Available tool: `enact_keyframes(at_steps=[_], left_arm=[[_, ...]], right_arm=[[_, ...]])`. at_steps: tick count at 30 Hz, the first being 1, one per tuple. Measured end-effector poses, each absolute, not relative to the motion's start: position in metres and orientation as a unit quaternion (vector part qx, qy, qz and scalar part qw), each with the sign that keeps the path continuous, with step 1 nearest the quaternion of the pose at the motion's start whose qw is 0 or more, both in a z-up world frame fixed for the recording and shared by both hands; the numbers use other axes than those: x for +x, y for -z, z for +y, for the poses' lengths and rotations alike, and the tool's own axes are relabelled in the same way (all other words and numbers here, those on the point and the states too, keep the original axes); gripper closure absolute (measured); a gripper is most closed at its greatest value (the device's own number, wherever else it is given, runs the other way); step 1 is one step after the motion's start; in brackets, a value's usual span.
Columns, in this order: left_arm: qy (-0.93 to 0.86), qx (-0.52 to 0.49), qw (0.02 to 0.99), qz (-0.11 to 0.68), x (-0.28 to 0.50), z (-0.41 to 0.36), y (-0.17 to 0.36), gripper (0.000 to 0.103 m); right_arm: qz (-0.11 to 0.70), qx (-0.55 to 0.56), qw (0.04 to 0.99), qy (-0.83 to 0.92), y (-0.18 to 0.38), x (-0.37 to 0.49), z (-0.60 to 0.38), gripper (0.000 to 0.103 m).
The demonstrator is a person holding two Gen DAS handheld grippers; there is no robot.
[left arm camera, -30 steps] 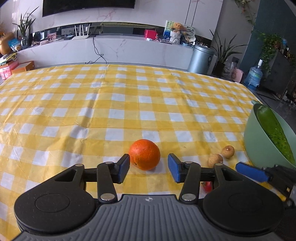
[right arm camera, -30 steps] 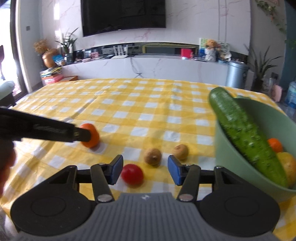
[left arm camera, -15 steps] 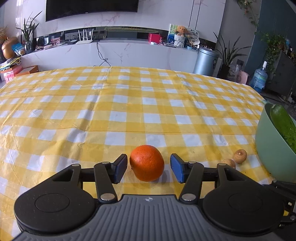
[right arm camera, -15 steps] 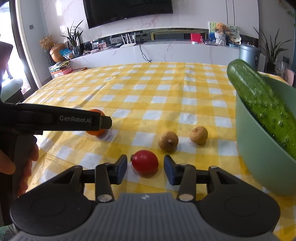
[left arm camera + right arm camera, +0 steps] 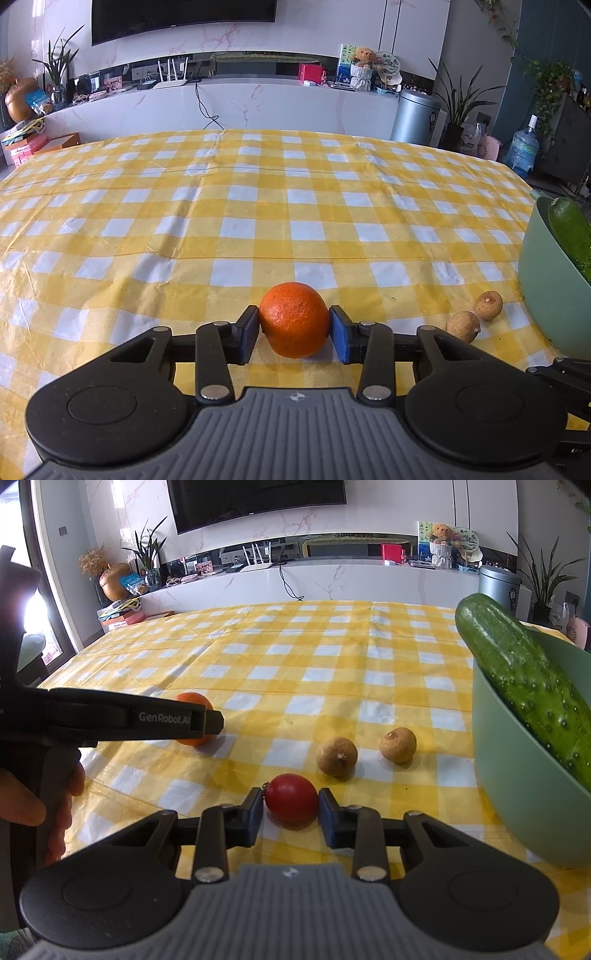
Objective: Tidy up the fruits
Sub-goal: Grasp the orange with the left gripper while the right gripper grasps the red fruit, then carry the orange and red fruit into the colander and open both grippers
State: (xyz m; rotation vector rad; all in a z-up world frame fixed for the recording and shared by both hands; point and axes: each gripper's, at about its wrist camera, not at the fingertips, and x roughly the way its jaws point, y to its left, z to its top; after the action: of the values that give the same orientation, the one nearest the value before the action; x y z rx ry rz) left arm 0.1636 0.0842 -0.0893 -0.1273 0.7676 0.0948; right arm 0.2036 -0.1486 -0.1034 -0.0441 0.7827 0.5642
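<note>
While the left gripper [image 5: 293, 329] clamps the orange [image 5: 294, 319], its side reads "GenRobot.AI" at mid-left. Right gripper [image 5: 291, 809] pads touch the tomato [image 5: 291, 797].

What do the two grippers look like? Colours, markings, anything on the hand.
Both match: ribbed grey body with a small compass-like logo, black linkage arms with silver pivot pins, blue pads. Left gripper shows white "GenRobot.AI" lettering from the side in the right wrist view; bare left hand, no sleeve visible. Right gripper is alike.

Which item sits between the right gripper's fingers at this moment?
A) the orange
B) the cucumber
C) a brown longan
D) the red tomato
D: the right gripper has its blue fingers on either side of the red tomato on the tablecloth.
</note>
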Motion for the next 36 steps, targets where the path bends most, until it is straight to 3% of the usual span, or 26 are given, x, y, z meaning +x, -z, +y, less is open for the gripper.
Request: enact_keyframes(at_steps=[36], left_arm=[[0.030, -0.088, 0.939, 0.332, 0.109, 0.021, 0.009, 0.058]], right_arm=[[0.271, 0.010, 0.930, -0.247, 0.032, 0.155, -0.210, 0.074]])
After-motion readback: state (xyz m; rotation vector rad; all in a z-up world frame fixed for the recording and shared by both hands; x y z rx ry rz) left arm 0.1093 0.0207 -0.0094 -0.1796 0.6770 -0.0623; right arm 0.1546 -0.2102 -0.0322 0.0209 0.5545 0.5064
